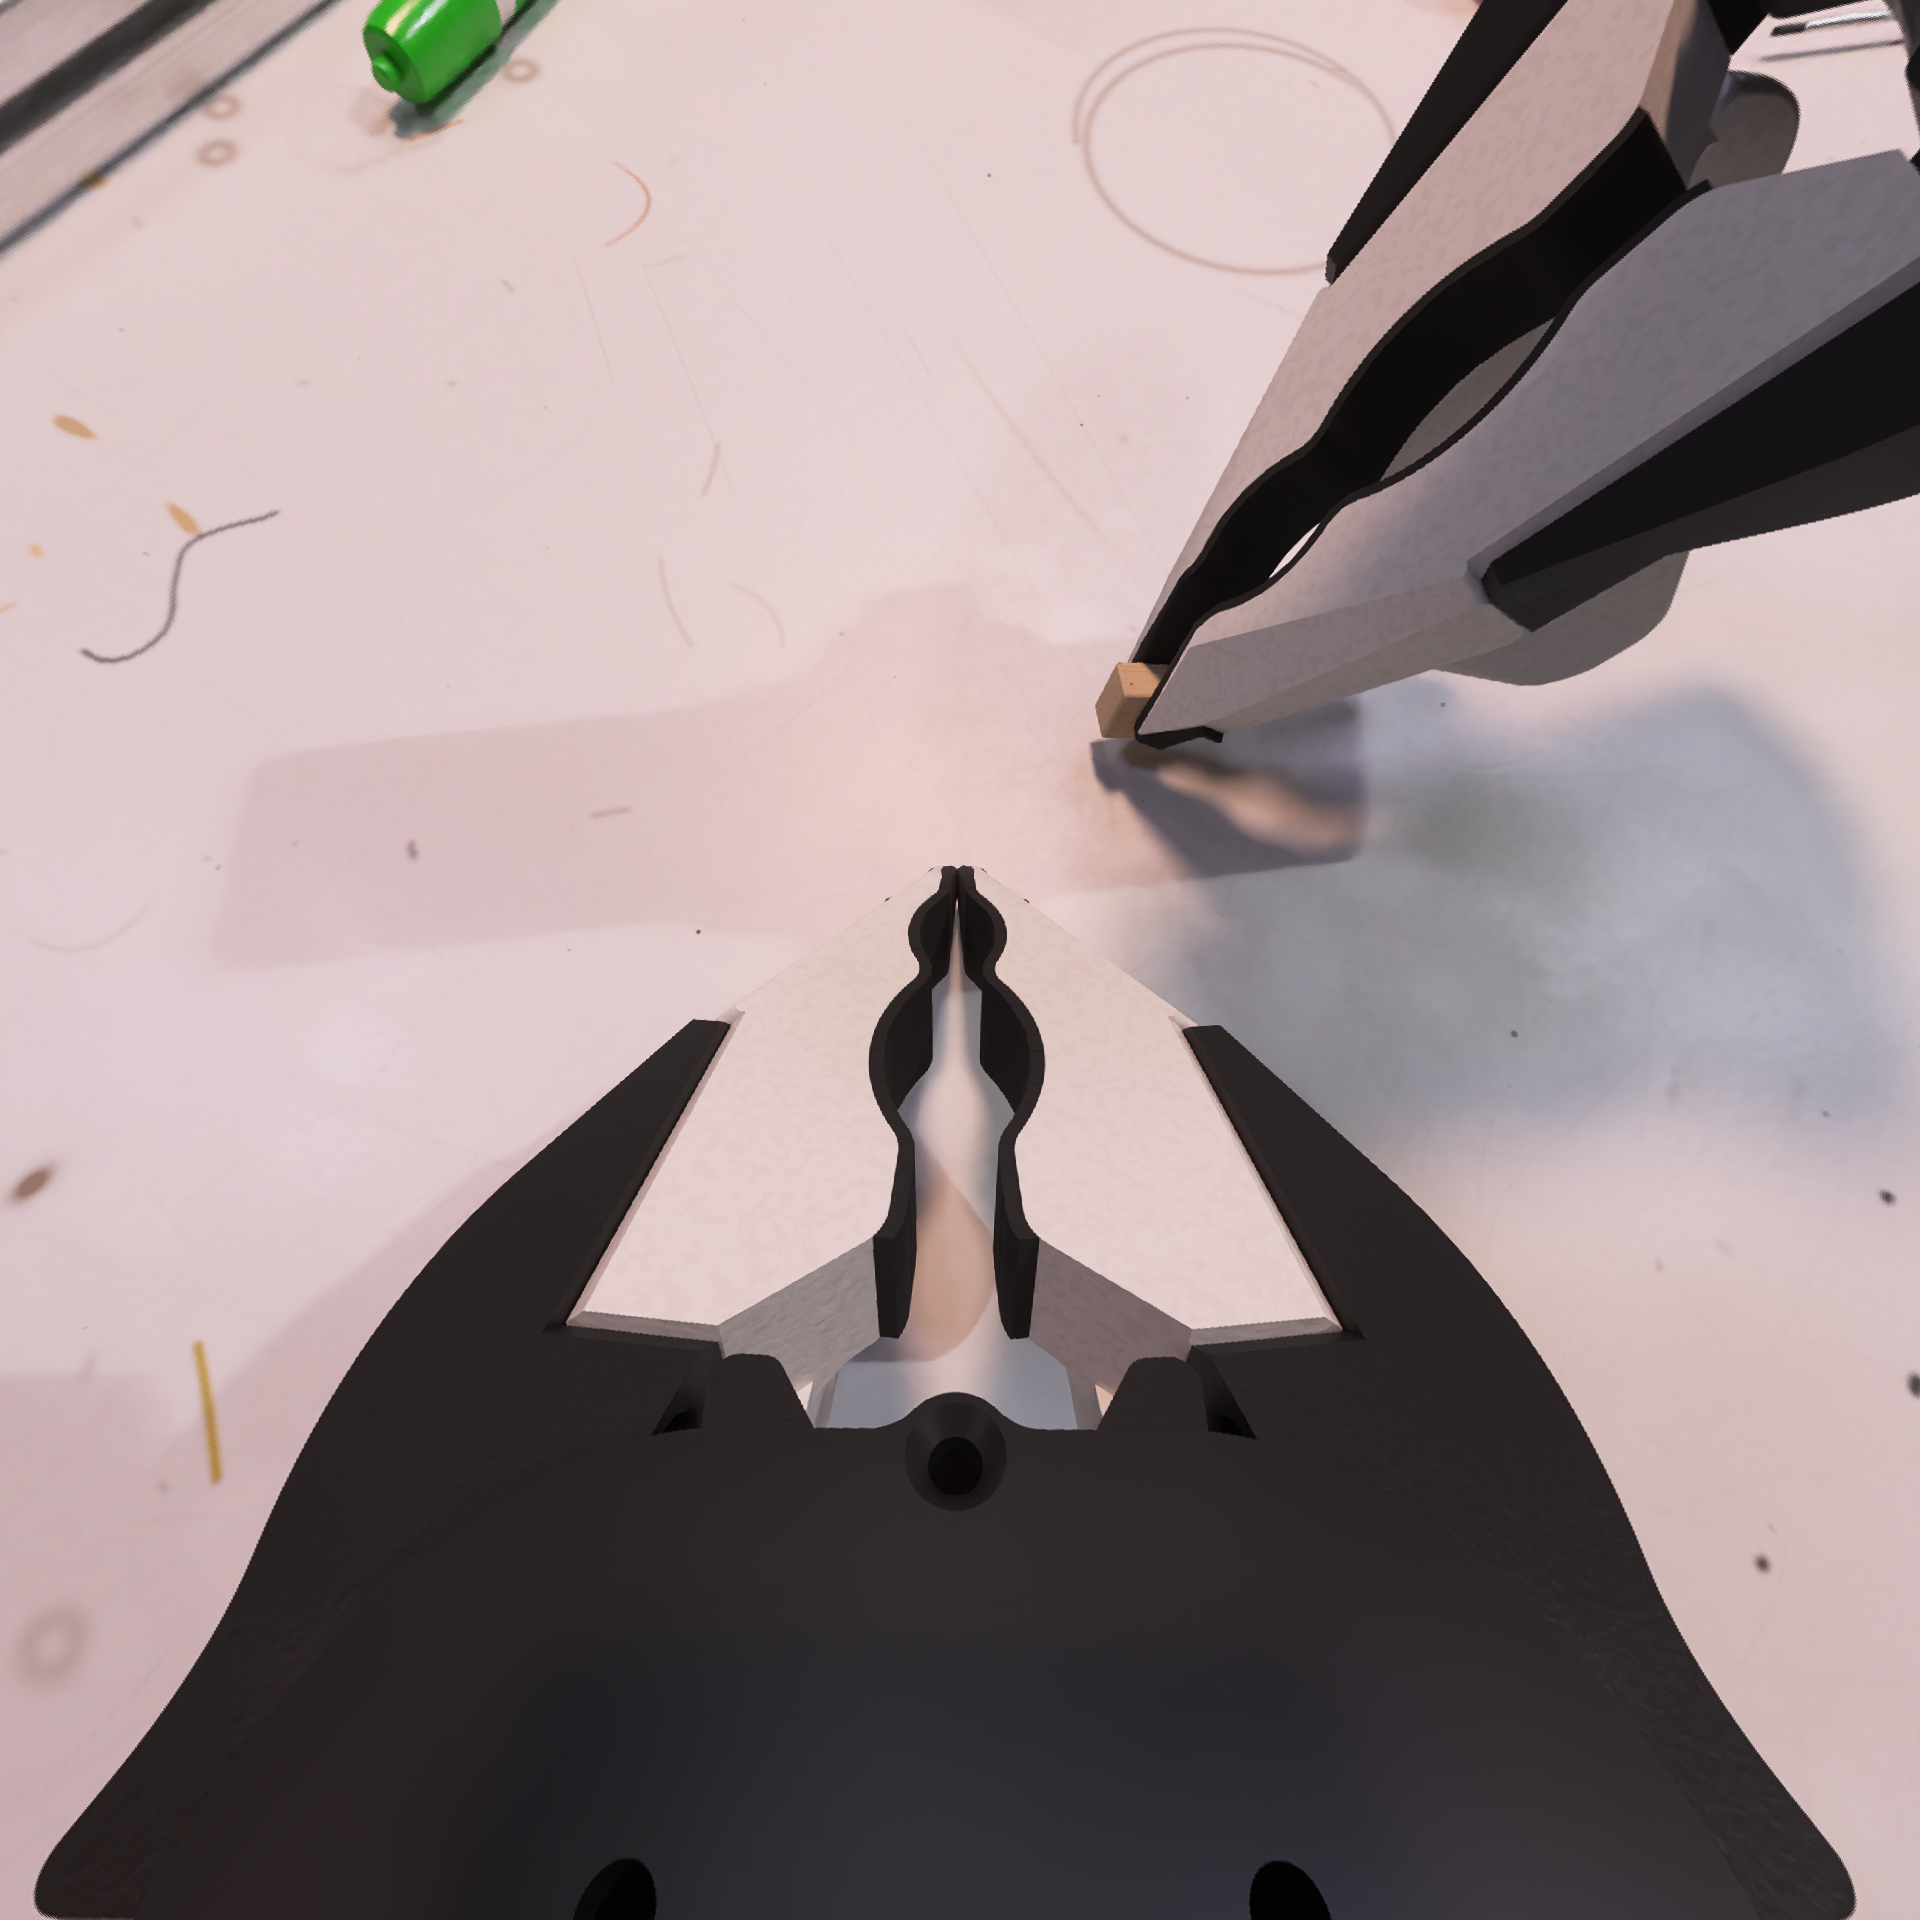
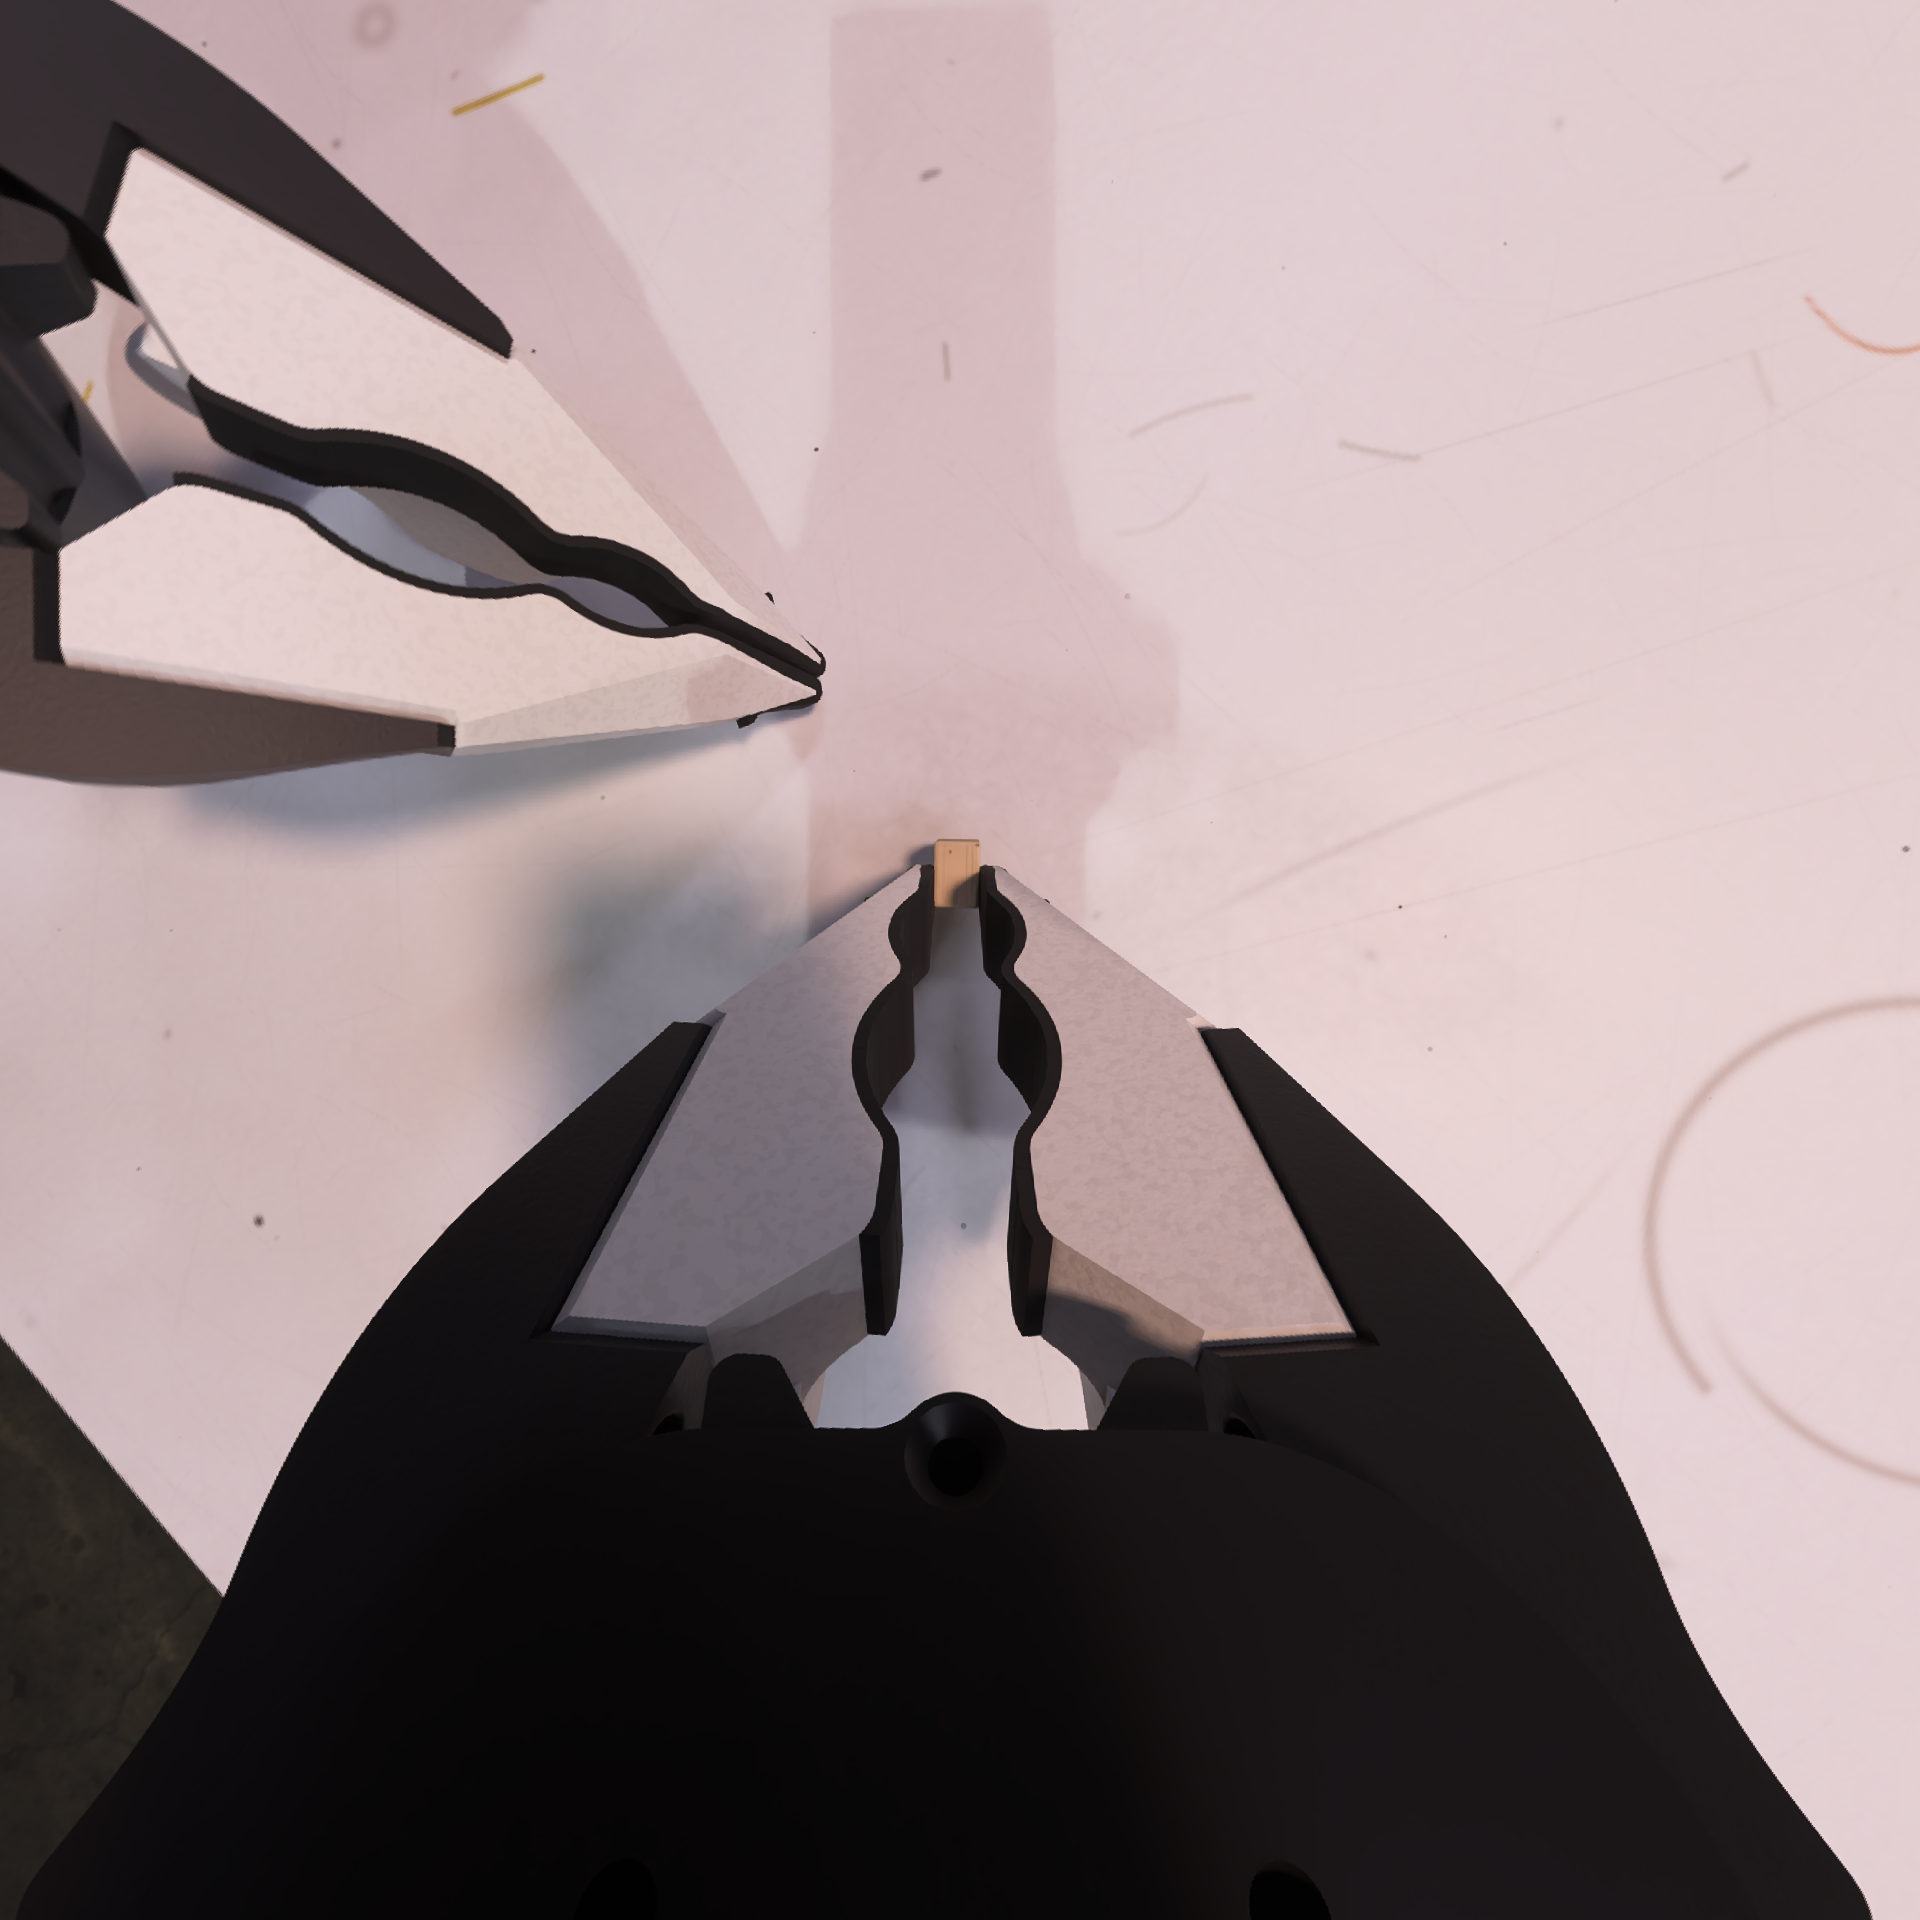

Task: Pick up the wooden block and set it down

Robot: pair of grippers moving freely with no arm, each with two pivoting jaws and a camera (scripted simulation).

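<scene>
The wooden block (image 2: pixel 955 871) is a small tan piece pinched between the tips of my right gripper (image 2: pixel 954 883), which is shut on it. In the left wrist view the block (image 1: pixel 1124 698) sticks out of the right gripper's tips (image 1: pixel 1148 707) just above the pale table, with its shadow right beneath. My left gripper (image 1: pixel 956 873) is shut and empty, its tips a short way to the left of the block. It shows in the right wrist view (image 2: pixel 810 681) at the upper left, tips together.
A green bottle (image 1: pixel 442 42) lies on its side at the far left of the table. A dark rail (image 1: pixel 94 114) runs along the far left edge. The table edge and dark floor (image 2: pixel 73 1558) show at lower left.
</scene>
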